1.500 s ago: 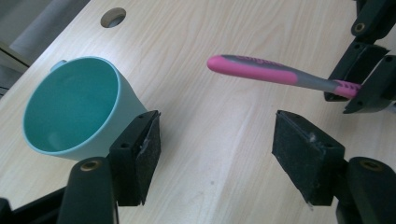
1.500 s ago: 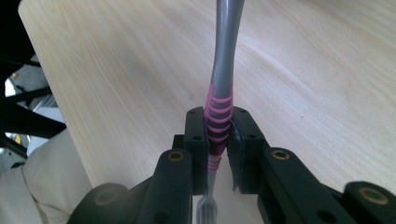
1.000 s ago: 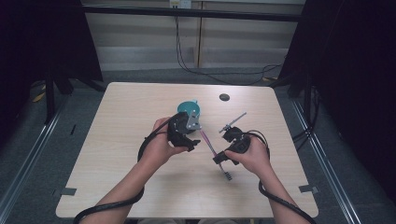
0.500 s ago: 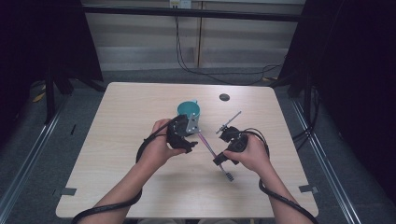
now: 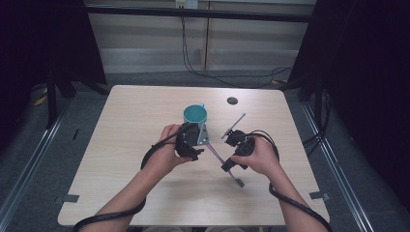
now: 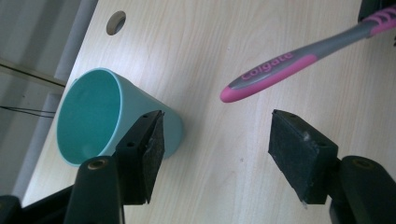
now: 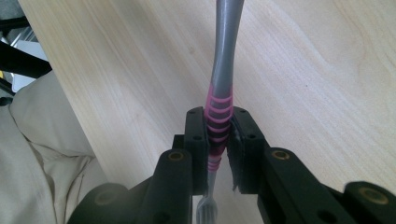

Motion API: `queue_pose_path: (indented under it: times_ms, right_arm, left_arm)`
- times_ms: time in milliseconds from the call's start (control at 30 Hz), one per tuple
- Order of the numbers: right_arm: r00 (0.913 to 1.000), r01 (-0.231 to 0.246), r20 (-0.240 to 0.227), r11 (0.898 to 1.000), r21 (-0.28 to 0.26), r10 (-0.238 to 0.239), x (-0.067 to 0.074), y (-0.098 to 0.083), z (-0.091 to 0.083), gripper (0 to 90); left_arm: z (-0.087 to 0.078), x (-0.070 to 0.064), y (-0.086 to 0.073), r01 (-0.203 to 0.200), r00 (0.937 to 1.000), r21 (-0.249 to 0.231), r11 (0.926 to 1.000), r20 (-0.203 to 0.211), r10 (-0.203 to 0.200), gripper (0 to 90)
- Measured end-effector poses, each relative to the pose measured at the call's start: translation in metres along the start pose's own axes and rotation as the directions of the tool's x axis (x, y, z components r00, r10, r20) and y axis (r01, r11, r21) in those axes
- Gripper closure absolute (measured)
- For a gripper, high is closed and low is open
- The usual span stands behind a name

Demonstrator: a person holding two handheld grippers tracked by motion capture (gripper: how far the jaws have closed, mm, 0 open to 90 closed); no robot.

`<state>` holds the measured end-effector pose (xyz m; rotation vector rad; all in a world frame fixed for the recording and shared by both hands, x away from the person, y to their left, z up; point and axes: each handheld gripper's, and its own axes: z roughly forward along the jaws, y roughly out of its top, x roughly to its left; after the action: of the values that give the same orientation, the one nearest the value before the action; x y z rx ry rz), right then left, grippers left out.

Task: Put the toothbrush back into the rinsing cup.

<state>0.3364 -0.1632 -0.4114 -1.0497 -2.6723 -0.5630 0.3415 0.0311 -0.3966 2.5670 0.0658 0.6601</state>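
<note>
My right gripper clenched the Colgate toothbrush at its ribbed neck, handle end hanging beside the teal cup. My left gripper was released, its jaws just narrowing on nothing. A careless swing could tip the cup.

Fixed camera overhead looking forward and down on the counter, two close cameras peering along jaws, all sharing the toothbrush.
</note>
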Motion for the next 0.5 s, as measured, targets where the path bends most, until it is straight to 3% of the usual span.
queue_pose_path:
  times_ms: [133,300,400,433,500]
  right_arm:
    - [0.9999,-0.004,0.012,1.0,0.012,0.004,0.0004,0.0017,-0.0009,78.7]
    - [1.0,0.004,-0.004,1.0,0.026,-0.003,-0.0022,0.003,-0.0019,78.7]
    - [0.9999,0.01,-0.005,1.0,0.018,-0.01,-0.0033,0.0033,-0.0022,78.7]
    - [0.9999,-0.01,-0.005,1.0,0.022,0.01,-0.0019,0.0042,-0.0027,78.7]
    - [1.0,0.006,-0.007,0.999,0.037,-0.006,-0.0025,0.0049,-0.0034,78.6]
  left_arm:
    - [0.0008,-0.001,0.0022,-0.028,0.9996,0.014,0.9995,-0.002,0.028,36.8]
    - [0.0007,-0.003,0.0059,-0.039,0.9992,-0.003,0.9992,-0.011,0.039,37.1]
    - [0.0005,-0.0046,0.0067,-0.064,0.9977,-0.009,0.9979,-0.022,0.064,38.2]
    - [0.0004,-0.0047,0.0068,-0.071,0.9971,-0.007,0.9974,-0.026,0.071,38.6]
    - [0.0,-0.006,0.0067,-0.089,0.9955,-0.01,0.996,-0.035,0.088,39.0]
